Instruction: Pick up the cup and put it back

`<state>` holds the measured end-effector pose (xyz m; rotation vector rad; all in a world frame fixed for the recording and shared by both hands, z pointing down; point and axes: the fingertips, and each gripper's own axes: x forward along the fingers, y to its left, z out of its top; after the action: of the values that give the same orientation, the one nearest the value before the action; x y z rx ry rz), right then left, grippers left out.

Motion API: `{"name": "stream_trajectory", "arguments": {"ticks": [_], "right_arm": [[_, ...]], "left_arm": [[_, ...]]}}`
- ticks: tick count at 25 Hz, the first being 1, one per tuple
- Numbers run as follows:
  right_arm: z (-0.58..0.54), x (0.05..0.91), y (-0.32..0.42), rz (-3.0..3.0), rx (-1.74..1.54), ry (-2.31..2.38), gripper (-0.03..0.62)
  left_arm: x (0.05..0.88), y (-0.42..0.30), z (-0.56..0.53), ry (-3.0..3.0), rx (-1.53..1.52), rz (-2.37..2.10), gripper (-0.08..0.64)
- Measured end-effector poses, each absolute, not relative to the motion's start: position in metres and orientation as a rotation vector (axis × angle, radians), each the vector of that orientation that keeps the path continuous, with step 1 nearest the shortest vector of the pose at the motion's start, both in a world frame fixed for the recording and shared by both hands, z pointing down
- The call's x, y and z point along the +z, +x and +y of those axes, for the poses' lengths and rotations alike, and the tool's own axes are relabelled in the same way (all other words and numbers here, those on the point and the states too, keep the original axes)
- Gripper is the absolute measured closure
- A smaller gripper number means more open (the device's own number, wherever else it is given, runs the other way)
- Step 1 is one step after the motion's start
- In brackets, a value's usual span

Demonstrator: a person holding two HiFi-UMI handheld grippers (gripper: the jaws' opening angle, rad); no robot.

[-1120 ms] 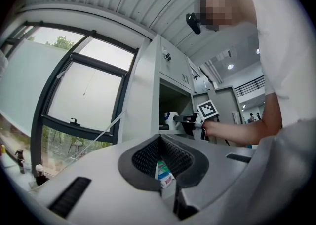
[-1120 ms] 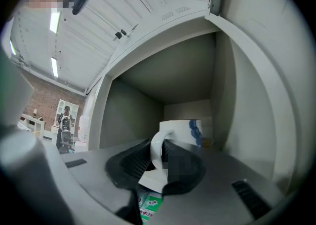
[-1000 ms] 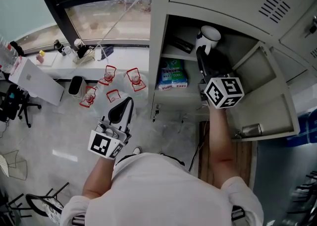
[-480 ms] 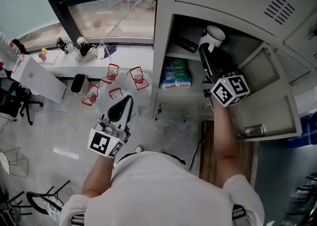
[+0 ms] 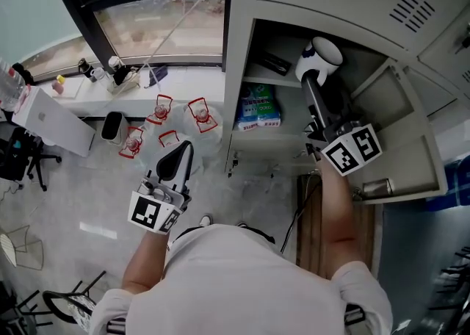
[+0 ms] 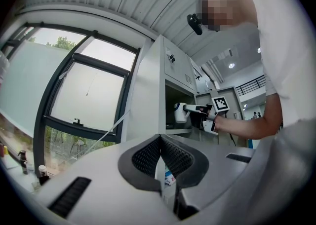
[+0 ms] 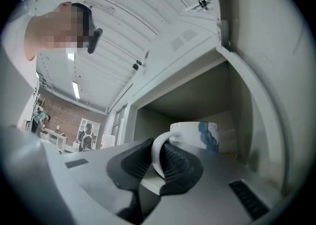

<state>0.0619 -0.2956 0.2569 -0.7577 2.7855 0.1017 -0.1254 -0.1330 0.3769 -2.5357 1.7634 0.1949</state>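
Since the right gripper (image 7: 159, 157) had just been closing its jaws, I checked its own view first: the ribbed pads were clamped on the handle (image 7: 156, 154) of the white cup (image 7: 200, 137), one pad threaded through the loop, so I counted the grasp as made. From the head view the cup (image 5: 320, 59) hung upright at the mouth of the grey locker (image 5: 242, 47), in the upper compartment above the shelf (image 5: 266, 81), and it looked to me already clear of that shelf. The open door (image 5: 400, 139) stood off to the right. The left gripper (image 5: 183, 151) hung low over the floor, well apart from the locker, its jaws pressed together with nothing between them. I judged the pick-up half done and the return next. That move called for carrying the cup level back over the shelf, lowering it until its base sat flat, and only then letting the handle go. A cup held by the handle alone could pivot, so I meant to go slowly and stay clear of the door edge.
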Motion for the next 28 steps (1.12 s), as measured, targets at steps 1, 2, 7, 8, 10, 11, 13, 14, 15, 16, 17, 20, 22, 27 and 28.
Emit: {"name": "stream_trajectory", "arguments": {"ticks": [1, 2, 7, 8, 10, 11, 13, 14, 15, 16, 17, 20, 22, 27, 28], "right_arm": [[-0.288, 0.255, 0.064, 2.784, 0.109, -0.755, 0.546], [-0.282, 0.253, 0.066, 2.783, 0.112, -0.754, 0.546], [-0.251, 0.250, 0.080, 2.789, 0.130, -0.779, 0.546], [-0.245, 0.249, 0.083, 2.791, 0.137, -0.788, 0.546], [-0.232, 0.248, 0.088, 2.796, 0.156, -0.805, 0.546], [-0.226, 0.248, 0.090, 2.796, 0.167, -0.814, 0.546], [-0.215, 0.248, 0.096, 2.792, 0.190, -0.841, 0.546], [-0.210, 0.248, 0.098, 2.789, 0.199, -0.856, 0.546], [-0.204, 0.249, 0.101, 2.785, 0.203, -0.869, 0.546], [-0.199, 0.250, 0.103, 2.782, 0.203, -0.880, 0.546], [-0.194, 0.251, 0.104, 2.779, 0.198, -0.888, 0.546], [-0.179, 0.258, 0.109, 2.774, 0.174, -0.911, 0.546], [-0.168, 0.264, 0.114, 2.768, 0.168, -0.944, 0.547], [-0.143, 0.270, 0.131, 2.727, 0.163, -1.045, 0.546], [-0.139, 0.270, 0.135, 2.714, 0.161, -1.062, 0.546]], "left_arm": [[0.377, -0.126, -0.133, -2.537, 0.198, 1.762, 0.540], [0.377, -0.127, -0.133, -2.539, 0.201, 1.758, 0.540], [0.374, -0.128, -0.135, -2.555, 0.219, 1.723, 0.540], [0.374, -0.128, -0.135, -2.560, 0.223, 1.713, 0.540], [0.373, -0.126, -0.136, -2.573, 0.228, 1.694, 0.540], [0.373, -0.125, -0.137, -2.579, 0.232, 1.684, 0.540], [0.374, -0.122, -0.138, -2.594, 0.238, 1.665, 0.540], [0.374, -0.120, -0.139, -2.604, 0.240, 1.655, 0.540], [0.375, -0.119, -0.139, -2.614, 0.241, 1.645, 0.540], [0.375, -0.118, -0.140, -2.623, 0.241, 1.637, 0.540], [0.376, -0.117, -0.140, -2.632, 0.242, 1.629, 0.540], [0.376, -0.115, -0.141, -2.646, 0.255, 1.611, 0.540], [0.375, -0.113, -0.142, -2.652, 0.264, 1.594, 0.540], [0.375, -0.111, -0.144, -2.671, 0.269, 1.563, 0.540], [0.375, -0.110, -0.144, -2.673, 0.270, 1.558, 0.540]]}}
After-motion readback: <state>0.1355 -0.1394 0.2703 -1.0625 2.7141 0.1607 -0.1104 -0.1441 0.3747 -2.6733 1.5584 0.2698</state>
